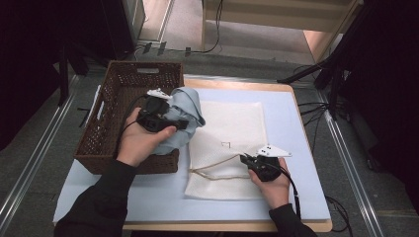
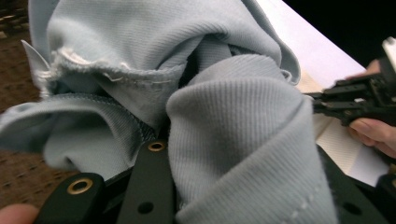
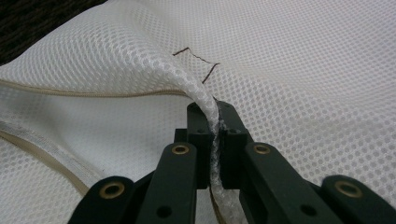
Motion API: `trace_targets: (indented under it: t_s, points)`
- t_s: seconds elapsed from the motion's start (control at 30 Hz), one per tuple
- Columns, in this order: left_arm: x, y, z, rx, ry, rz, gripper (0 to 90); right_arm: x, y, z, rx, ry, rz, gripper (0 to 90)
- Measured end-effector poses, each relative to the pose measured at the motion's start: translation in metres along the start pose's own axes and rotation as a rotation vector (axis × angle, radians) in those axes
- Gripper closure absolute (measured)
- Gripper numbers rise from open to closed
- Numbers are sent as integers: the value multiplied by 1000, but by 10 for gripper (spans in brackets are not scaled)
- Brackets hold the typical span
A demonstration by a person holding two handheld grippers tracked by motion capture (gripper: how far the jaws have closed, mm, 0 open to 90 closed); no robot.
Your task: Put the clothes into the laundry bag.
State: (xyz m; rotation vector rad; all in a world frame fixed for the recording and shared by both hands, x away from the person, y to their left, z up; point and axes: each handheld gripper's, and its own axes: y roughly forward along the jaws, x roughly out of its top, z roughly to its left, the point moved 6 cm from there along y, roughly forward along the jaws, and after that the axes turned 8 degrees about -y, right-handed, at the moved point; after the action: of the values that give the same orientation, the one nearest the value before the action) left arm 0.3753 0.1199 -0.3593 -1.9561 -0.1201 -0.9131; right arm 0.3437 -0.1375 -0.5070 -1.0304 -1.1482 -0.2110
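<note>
A light blue-grey cloth (image 1: 187, 106) hangs bunched over the right edge of the brown wicker basket (image 1: 106, 94), and my left gripper (image 1: 182, 123) is shut on it. Up close, the cloth (image 2: 233, 121) bulges between the black jaws of the left gripper (image 2: 243, 186) and hides their tips. A white mesh bag (image 1: 232, 123) with a beige zipper lies flat on the pale mat. My right gripper (image 1: 244, 159) is shut on the bag's lifted edge; a fold of the mesh bag (image 3: 303, 70) is pinched in the right gripper (image 3: 215, 135). The right gripper (image 2: 322, 100) also appears at the right of the left gripper view.
The pale blue mat (image 1: 296, 148) covers a wooden table, and the basket takes up its left side. Metal rails run along both sides on the floor. Black stands and cables (image 1: 316, 106) are at the back right.
</note>
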Motion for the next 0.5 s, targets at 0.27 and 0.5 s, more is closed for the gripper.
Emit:
trace_targets:
  t_s: [0.27, 0.5]
  points:
    - [-21, 21, -43, -66, 28, 30, 665, 0, 0, 0, 1, 0, -4, 867]
    - [-41, 31, -62, -134, 13, 43, 665, 0, 0, -1, 3, 5, -5, 869]
